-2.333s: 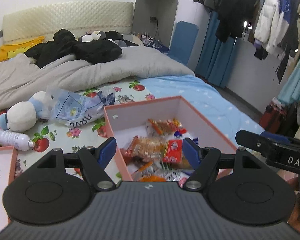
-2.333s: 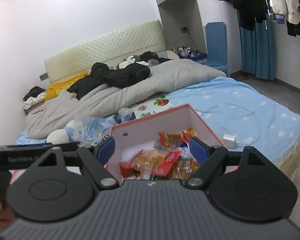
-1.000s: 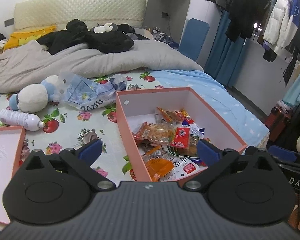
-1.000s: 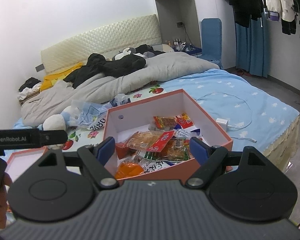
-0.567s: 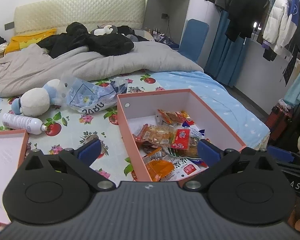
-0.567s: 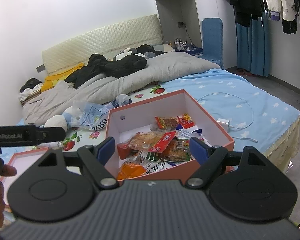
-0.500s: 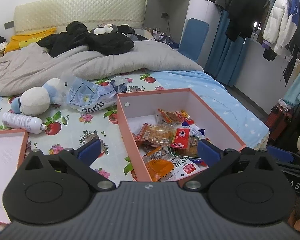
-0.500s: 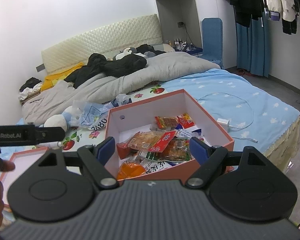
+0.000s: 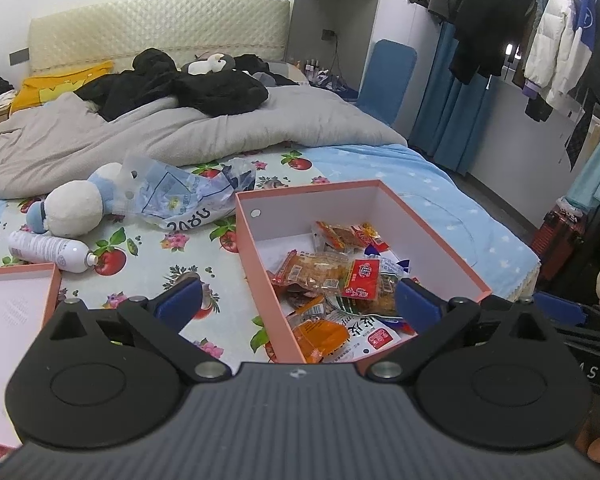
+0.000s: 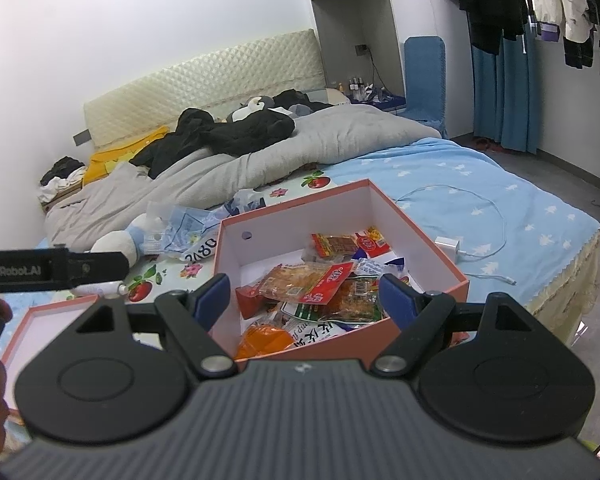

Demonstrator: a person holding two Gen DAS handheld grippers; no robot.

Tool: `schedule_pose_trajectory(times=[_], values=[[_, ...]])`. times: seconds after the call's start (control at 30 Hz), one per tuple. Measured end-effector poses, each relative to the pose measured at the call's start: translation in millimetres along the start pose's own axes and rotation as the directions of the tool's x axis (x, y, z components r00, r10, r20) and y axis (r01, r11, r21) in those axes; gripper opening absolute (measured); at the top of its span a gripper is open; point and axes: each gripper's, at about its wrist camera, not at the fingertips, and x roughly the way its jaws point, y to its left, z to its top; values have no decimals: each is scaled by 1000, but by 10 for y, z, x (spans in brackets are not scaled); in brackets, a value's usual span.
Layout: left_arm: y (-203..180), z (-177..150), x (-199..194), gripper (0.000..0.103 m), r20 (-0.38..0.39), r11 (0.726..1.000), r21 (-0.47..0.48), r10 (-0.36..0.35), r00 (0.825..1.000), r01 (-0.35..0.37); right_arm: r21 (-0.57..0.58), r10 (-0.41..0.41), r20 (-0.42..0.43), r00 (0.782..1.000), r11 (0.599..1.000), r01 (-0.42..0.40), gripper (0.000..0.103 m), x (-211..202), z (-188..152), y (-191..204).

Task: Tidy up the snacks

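Note:
A pink open box sits on the bed and holds several snack packets, orange, red and white. My left gripper is open and empty, held above the box's near left corner. My right gripper is open and empty, held above the box's near edge. The box lid lies open side up at the left.
A plush toy, a white bottle and a crumpled plastic bag lie on the flowered sheet behind the box. A white charger and cable lie on the blue sheet to the right. A grey duvet with black clothes lies beyond.
Both grippers rose and pulled back from the box, so more of its contents show. The left gripper opened wider. In the last half second nothing moved.

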Motion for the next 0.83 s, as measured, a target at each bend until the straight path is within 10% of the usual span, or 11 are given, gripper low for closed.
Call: schedule_pose_trajectory(times=[0.83], values=[[10, -17, -34, 103, -5, 1000, -6, 3, 1000, -3, 0, -7, -8, 1000, 1000, 7, 83, -5, -14, 7]])
